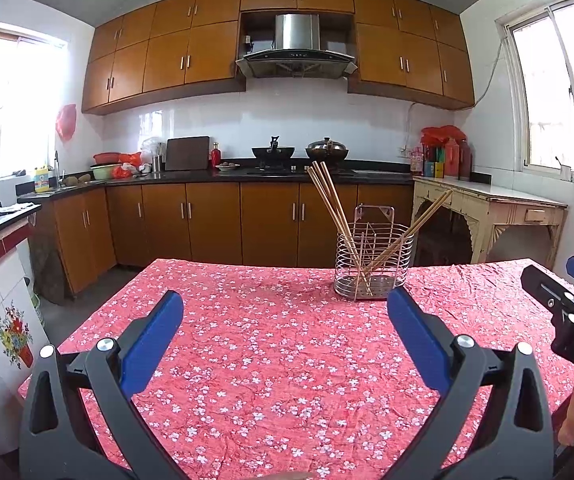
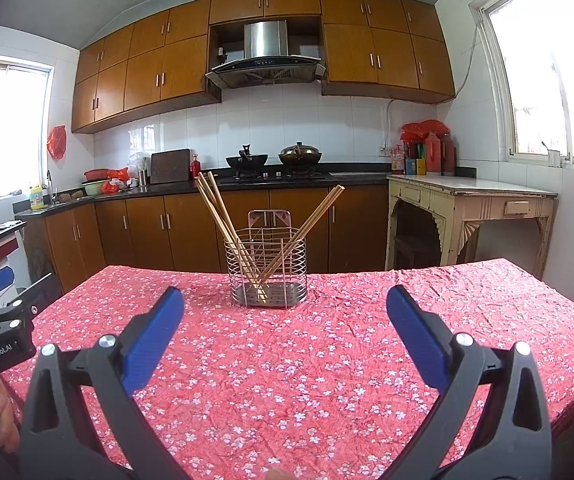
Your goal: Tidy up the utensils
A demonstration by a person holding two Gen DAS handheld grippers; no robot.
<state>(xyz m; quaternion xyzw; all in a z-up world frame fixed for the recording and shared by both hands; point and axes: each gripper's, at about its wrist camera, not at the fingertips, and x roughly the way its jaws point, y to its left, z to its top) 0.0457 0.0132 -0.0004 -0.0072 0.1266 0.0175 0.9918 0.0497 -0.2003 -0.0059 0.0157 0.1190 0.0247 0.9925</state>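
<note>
both tongs gape empty | left tongs (image 1: 285,302) | right tongs (image 2: 285,298) | only right view centres chopstick holder (image 2: 265,276)

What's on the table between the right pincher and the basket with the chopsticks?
Nothing but bare flowered tablecloth. In the right wrist view, the open right gripper faces the wire basket holding the chopsticks, with only cloth between them.

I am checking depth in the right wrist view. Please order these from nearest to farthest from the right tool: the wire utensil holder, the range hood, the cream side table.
1. Wire utensil holder: on the red tablecloth, straight ahead of the open right tool.
2. Cream side table: beyond the table, to the right.
3. Range hood: high on the back wall, farthest.
</note>
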